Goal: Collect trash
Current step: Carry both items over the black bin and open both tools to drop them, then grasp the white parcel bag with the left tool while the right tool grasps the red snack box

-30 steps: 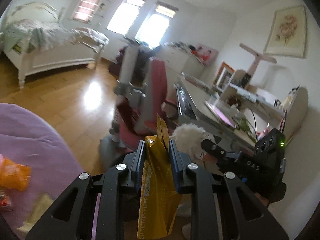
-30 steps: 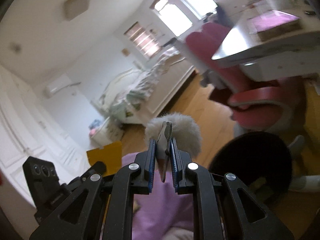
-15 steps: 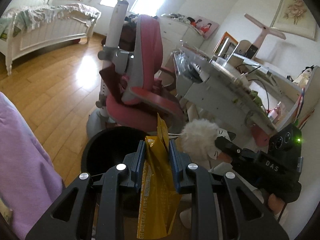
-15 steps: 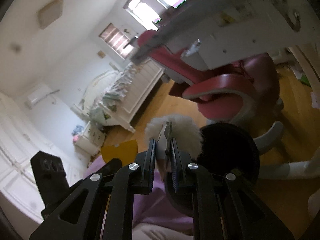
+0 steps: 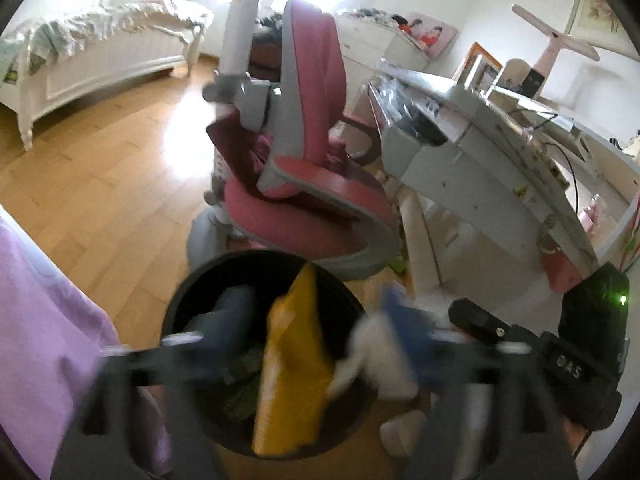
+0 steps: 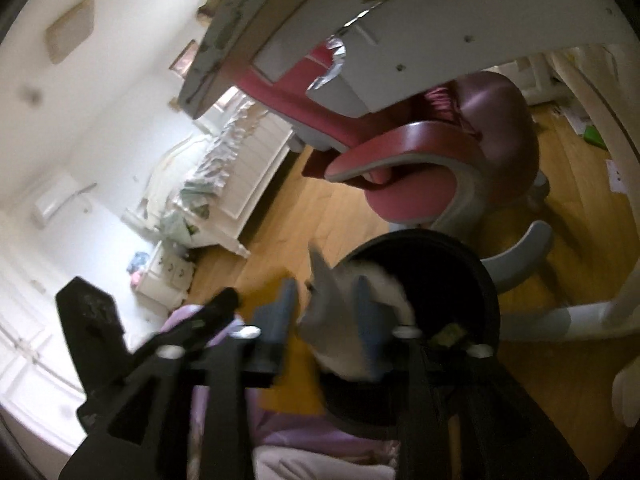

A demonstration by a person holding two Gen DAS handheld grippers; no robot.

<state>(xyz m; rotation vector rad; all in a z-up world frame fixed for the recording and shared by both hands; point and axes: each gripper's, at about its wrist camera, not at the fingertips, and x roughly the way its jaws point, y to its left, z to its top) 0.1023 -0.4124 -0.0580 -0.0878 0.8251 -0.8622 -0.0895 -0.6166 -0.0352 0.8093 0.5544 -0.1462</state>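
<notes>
A black round bin (image 5: 240, 258) stands on the wood floor, just below both grippers. My left gripper (image 5: 316, 312) hangs over its mouth with its jaws opening wide. A yellow snack wrapper (image 5: 292, 368) sits loose between them, its lower end inside the bin. To its right is a white fluffy scrap (image 5: 372, 360), next to my right gripper. In the right wrist view my right gripper (image 6: 325, 292) is blurred, its jaws opening. The white fluffy scrap (image 6: 348, 336) lies between them at the bin (image 6: 424, 235) rim, with the yellow wrapper (image 6: 288, 392) lower left.
A pink desk chair (image 5: 312, 184) stands right behind the bin. A white desk (image 5: 480, 152) overhangs on the right. A purple cloth (image 5: 52, 340) fills the left edge. A white bed (image 5: 100, 52) stands far back across the wooden floor.
Both grippers came down over the black bin, which now looks larger. Both pairs of jaws have spread apart, so the yellow wrapper and the white fluffy scrap are no longer pinched.
</notes>
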